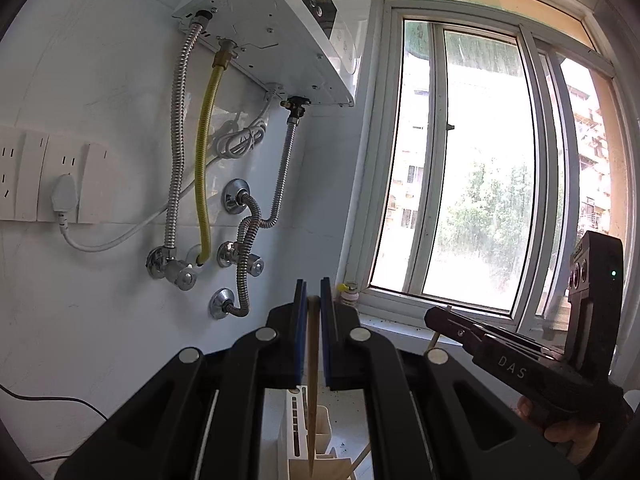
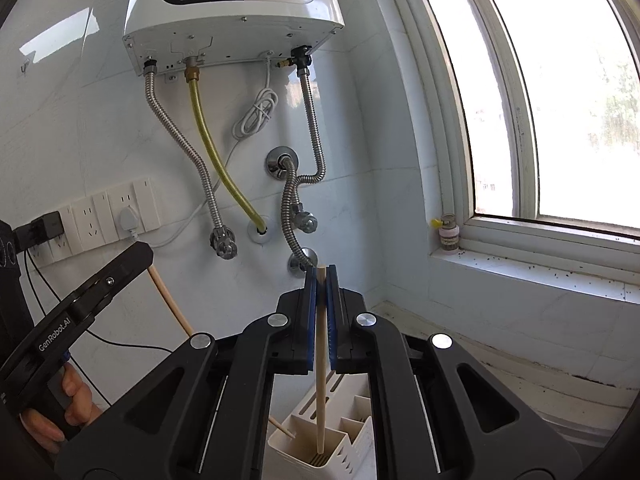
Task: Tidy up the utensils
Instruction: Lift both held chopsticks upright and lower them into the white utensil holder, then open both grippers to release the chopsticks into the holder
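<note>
My left gripper (image 1: 314, 292) is shut on a wooden chopstick (image 1: 313, 380) that hangs point down over a white slotted utensil holder (image 1: 298, 432). In the right wrist view my right gripper (image 2: 321, 276) is shut on a second chopstick (image 2: 320, 384), upright, with its lower end inside a front compartment of the holder (image 2: 352, 436). The left gripper (image 2: 146, 254) shows at the left there, its chopstick (image 2: 170, 300) slanting down towards the holder's left rim. From the left wrist view the right gripper (image 1: 432, 316) sits to the right, level with mine.
A white water heater (image 2: 236, 8) hangs on the tiled wall with metal and yellow hoses (image 2: 224, 168) below it. Wall sockets (image 2: 120, 216) and cables are at the left. A window (image 2: 560, 100) and sill with a small bottle (image 2: 449, 232) are at the right.
</note>
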A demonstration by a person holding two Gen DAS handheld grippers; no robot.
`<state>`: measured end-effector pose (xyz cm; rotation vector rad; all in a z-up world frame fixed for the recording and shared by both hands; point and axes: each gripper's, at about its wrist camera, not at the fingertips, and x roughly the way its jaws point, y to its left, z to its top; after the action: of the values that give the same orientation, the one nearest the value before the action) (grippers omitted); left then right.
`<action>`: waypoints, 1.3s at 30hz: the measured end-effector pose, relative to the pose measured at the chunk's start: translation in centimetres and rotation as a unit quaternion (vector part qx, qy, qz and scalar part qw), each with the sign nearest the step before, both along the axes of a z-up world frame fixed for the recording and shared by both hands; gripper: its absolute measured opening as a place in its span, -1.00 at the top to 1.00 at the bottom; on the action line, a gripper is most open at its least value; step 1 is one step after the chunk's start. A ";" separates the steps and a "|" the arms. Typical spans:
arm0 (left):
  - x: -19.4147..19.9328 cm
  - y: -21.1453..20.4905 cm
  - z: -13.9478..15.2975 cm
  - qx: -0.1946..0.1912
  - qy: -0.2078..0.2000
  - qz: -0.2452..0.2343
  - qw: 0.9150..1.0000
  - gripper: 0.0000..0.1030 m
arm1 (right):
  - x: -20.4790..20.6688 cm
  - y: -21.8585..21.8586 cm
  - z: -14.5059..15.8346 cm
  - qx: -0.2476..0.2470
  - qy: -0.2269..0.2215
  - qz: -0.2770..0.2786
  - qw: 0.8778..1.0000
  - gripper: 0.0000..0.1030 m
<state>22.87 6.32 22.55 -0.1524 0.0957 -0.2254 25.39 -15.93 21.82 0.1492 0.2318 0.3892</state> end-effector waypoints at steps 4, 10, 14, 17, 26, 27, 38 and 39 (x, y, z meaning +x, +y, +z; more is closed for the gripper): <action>1.3 -0.7 -2.5 0.016 0.029 -0.008 0.999 0.88 | 0.5 0.1 -1.7 -0.009 0.017 0.002 1.000 0.92; 1.5 -1.1 -5.6 0.029 0.059 -0.022 0.998 0.88 | 1.2 0.9 -4.6 -0.029 0.051 0.015 0.998 0.92; 1.2 -1.5 -7.1 0.048 0.080 -0.028 0.995 0.88 | 1.4 1.6 -6.1 -0.035 0.070 0.025 0.997 0.92; 0.9 -1.6 -8.0 0.054 0.097 -0.034 0.993 0.88 | 1.3 2.1 -7.2 -0.041 0.080 0.032 0.995 0.92; 0.4 -1.0 -9.9 0.055 0.136 -0.030 0.989 0.88 | 1.2 2.4 -9.5 -0.046 0.114 0.038 0.992 0.91; 0.4 -0.8 -10.0 0.052 0.139 -0.029 0.989 0.88 | 1.2 2.3 -9.6 -0.046 0.116 0.035 0.992 0.91; -1.4 0.2 -8.9 0.054 0.120 -0.001 0.991 0.31 | 0.4 0.6 -9.2 -0.020 0.122 0.029 0.992 0.85; -2.1 0.3 -8.6 0.055 0.114 0.002 0.992 0.31 | 0.0 0.2 -9.0 -0.013 0.119 0.026 0.992 0.85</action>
<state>20.75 6.60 13.92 -0.0675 0.3348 -0.1979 25.38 -15.77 12.82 0.1636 0.4767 0.4203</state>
